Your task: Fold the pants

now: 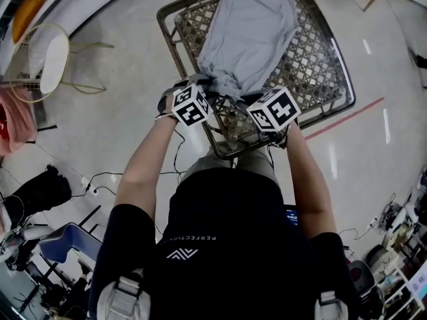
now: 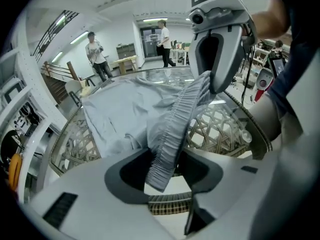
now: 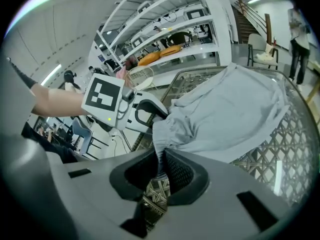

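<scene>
Light grey pants (image 1: 248, 35) lie spread over a woven lattice table (image 1: 319, 59), their gathered waistband at the near edge. My left gripper (image 1: 208, 91) is at the waistband's left end. In the left gripper view the elastic waistband (image 2: 172, 129) hangs loose down between the jaws of the left gripper (image 2: 165, 176), which stand apart, open. My right gripper (image 1: 252, 101) is shut on a bunched end of the waistband (image 3: 162, 134), pinched in the right gripper (image 3: 160, 166) and lifted a little off the table (image 3: 287, 134). Each view shows the other gripper (image 2: 220, 49) (image 3: 131, 109) close by.
The table's metal rim (image 1: 170, 35) runs round the lattice top. A red line (image 1: 347, 117) crosses the floor to the right. A round wire frame (image 1: 43, 59) stands at far left, cables and a blue chair (image 1: 67, 242) at lower left. Two people (image 2: 96, 51) stand far off, beyond shelves (image 3: 165, 26).
</scene>
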Demonstrator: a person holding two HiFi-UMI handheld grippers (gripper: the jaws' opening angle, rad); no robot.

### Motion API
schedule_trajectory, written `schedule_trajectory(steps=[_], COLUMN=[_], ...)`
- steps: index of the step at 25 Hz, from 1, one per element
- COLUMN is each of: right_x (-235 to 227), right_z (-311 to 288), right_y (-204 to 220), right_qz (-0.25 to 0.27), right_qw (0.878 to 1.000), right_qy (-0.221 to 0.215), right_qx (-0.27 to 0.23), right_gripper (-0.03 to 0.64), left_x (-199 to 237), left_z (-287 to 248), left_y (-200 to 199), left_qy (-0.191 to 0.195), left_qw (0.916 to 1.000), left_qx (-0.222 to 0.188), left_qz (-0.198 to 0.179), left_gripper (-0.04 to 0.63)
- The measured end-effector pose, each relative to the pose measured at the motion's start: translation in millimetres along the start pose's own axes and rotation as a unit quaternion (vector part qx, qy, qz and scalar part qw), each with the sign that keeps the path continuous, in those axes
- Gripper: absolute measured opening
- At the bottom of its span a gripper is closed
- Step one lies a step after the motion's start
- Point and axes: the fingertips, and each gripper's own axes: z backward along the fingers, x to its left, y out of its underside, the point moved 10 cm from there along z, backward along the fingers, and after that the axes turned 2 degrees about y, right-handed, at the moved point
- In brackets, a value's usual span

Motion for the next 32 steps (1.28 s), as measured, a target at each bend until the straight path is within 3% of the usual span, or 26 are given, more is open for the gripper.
schedule_trajectory(steps=[8,13,17,24,32], right_x=[-2.4,-0.7,6.5,20.1,41.2], right_z=[9.5,16.3,24.7,42.2,58.4], right_y=[3.7,1.4,-0.9,1.6,13.1], right_qz=[-0.003,0.008,0.038,0.07,0.106], right_qw=[1.0,1.0,0.999,0.997,0.992], right_qy=[-0.009,0.001,0.012,-0.009,-0.04], right_qx=[0.0,-0.004,-0.001,0.017,0.055], right_gripper=[0.063,0.063,0.063,0.063,0.063], left_x=[2.9,4.5,5.6,0.9,-22.2], left_z=[5.9,20.5,40.3,70.0,88.5], left_y=[-8.8,-9.5,-17.4,-34.0,-41.5], left_qy=[0.013,0.048,0.074,0.144,0.209], left_qw=[0.9998,0.9986,0.9972,0.9877,0.9753], left_qx=[-0.008,-0.002,0.008,0.052,0.054], left_qz=[0.01,0.024,0.003,-0.034,-0.048], left_gripper=[0.111,0.074,0.051,0.047,0.048])
